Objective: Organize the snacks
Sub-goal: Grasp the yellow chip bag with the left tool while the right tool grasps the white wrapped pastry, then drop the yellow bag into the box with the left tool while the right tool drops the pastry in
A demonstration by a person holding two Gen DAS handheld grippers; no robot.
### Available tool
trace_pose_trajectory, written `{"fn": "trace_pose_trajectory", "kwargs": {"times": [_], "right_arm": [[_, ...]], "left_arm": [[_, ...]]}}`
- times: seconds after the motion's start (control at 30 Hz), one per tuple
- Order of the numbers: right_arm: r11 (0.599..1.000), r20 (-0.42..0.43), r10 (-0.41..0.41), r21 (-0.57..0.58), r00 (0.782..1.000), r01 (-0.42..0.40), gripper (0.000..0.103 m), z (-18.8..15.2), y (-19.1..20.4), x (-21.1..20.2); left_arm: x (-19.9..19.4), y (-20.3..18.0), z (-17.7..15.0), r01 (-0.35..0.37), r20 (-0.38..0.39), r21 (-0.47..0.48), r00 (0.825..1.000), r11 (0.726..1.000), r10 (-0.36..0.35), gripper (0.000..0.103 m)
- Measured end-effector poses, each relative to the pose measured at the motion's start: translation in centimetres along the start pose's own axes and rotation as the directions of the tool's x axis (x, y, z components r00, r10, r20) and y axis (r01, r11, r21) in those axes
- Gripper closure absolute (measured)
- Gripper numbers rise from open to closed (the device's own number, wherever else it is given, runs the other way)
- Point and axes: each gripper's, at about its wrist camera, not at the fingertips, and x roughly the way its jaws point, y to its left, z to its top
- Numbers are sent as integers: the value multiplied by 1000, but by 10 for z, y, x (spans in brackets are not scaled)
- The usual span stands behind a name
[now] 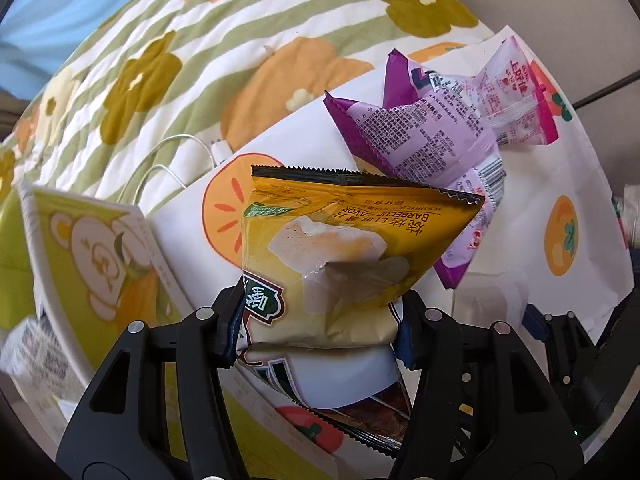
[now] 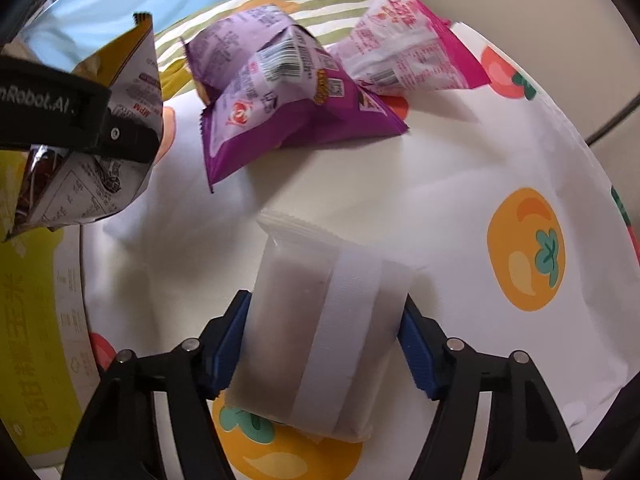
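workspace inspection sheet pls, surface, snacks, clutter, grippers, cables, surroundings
surface: white cloth printed with orange fruits.
job's things: yellow barbecue chip bag; purple packets; pink packet; frosted white packet.
clutter: yellow-green bear box.
grippers: left gripper shut on the chip bag; right gripper with pads at the white packet's sides.
cables: white cable on the quilt.
surroundings: floral striped quilt.

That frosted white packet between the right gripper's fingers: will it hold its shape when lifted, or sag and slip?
The frosted white packet looks flat and blocky with straight sides, so it probably stays fairly stiff. Its smooth film may be slippery against the right gripper pads. It seems small and likely light, but the contents might be crushable.
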Motion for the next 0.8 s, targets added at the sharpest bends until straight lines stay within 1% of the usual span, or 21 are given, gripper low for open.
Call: {"fn": "trace_pose_trajectory", "kwargs": {"times": [0.1,0.2,0.3,0.43,0.5,0.6,0.63,0.7,0.73,0.8], "right_arm": [[999,0,47,-2,999,-47,41,-3,-4,-4],[997,15,67,-35,998,-66,41,-3,-13,-13],[992,53,102,-76,993,-98,41,1,-21,-32],[980,127,146,-155,981,-125,42,8,-31,-67],[970,159,170,-199,972,-137,42,9,-36,-87],[943,197,222,-294,955,-158,42,18,-32,-118],[932,203,241,-320,949,-168,42,21,-36,-122],[905,213,284,-381,935,-188,42,26,-31,-142],[889,216,309,-412,926,-201,42,31,-27,-149],[858,217,353,-464,910,-222,42,38,-13,-161]], "left_arm": [[-11,-1,-6,0,25,-30,1000,1000,1,50],[-29,-4,-14,-7,61,-77,998,997,11,50],[-49,-7,-20,16,101,-131,995,991,-2,50],[-88,-13,-34,21,186,-187,982,982,14,50],[-108,-13,-42,29,230,-223,973,974,24,50],[-139,-7,-59,27,299,-280,952,960,61,50],[-148,-4,-65,27,320,-300,945,953,74,50],[-170,5,-79,33,364,-350,926,936,103,50],[-176,8,-84,34,375,-363,920,931,113,50],[-192,18,-98,22,399,-401,904,916,153,50]]}}
